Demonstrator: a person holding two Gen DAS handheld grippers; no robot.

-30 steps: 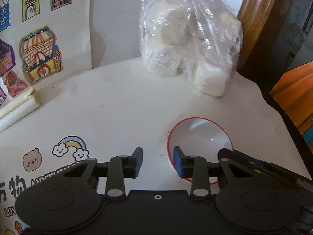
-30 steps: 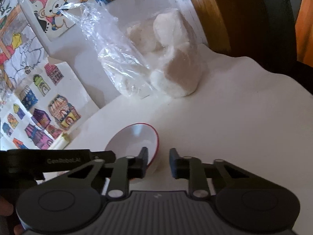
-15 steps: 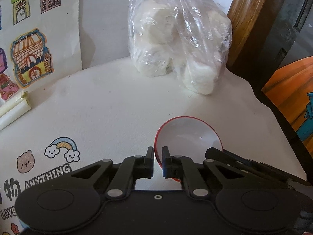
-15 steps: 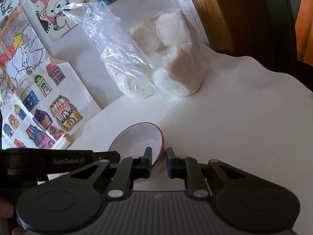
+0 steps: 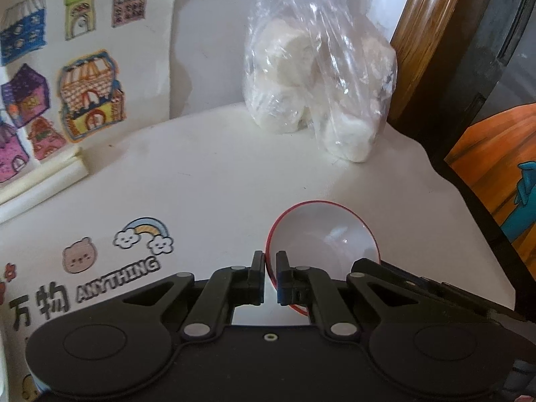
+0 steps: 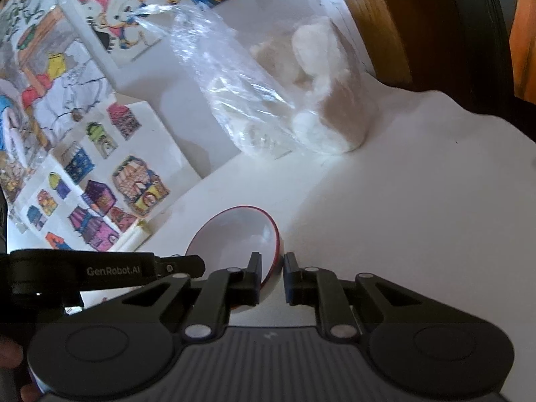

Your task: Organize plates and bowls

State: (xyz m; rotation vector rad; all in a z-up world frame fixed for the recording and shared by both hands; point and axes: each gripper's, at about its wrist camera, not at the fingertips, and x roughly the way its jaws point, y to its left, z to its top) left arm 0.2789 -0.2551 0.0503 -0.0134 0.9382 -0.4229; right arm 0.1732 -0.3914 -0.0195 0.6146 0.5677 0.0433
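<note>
Left wrist view: both grippers clamped on one bowl

Left gripper pinched the red-rimmed white bowl at its left rim. Right gripper gripped the opposite rim, bowl tilted just above the white table. Bagged buns sat behind, well apart.

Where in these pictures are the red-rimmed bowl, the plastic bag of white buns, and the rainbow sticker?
red-rimmed bowl (image 5: 321, 234): left wrist view, on its white inside.
plastic bag of white buns (image 5: 318, 77): left wrist view, on the bag's middle.
rainbow sticker (image 5: 144, 234): left wrist view, on the arch.
</note>
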